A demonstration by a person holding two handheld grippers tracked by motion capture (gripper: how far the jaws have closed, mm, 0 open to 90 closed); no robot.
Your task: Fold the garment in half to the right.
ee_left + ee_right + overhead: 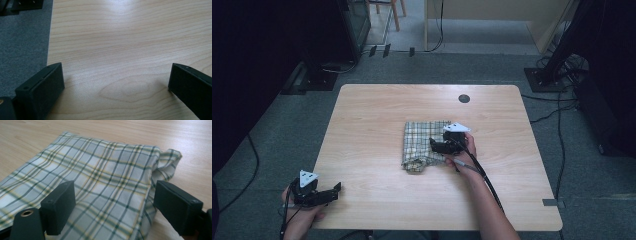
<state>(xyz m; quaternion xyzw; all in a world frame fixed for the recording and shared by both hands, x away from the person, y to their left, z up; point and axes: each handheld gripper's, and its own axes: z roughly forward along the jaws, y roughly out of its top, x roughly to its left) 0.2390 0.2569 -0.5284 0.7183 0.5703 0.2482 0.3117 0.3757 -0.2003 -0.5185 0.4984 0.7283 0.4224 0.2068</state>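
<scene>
Right tongs [112, 205]: jaws wide, straddling the plaid cloth's [95, 170] edge, not pinching it
Left tongs [116, 87]: wide, over bare surface [125, 37], well apart from cloth

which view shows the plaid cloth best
The right gripper view: the plaid cloth lies close under the open hand-held gripper, its checks, folded edge and bunched corner plain. The high view shows the whole cloth small on the table. The left gripper view looks at bare wood.

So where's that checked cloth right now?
In the high view the checked cloth lies folded mid-table, slightly right of centre, with the right gripper open over its right edge.
</scene>
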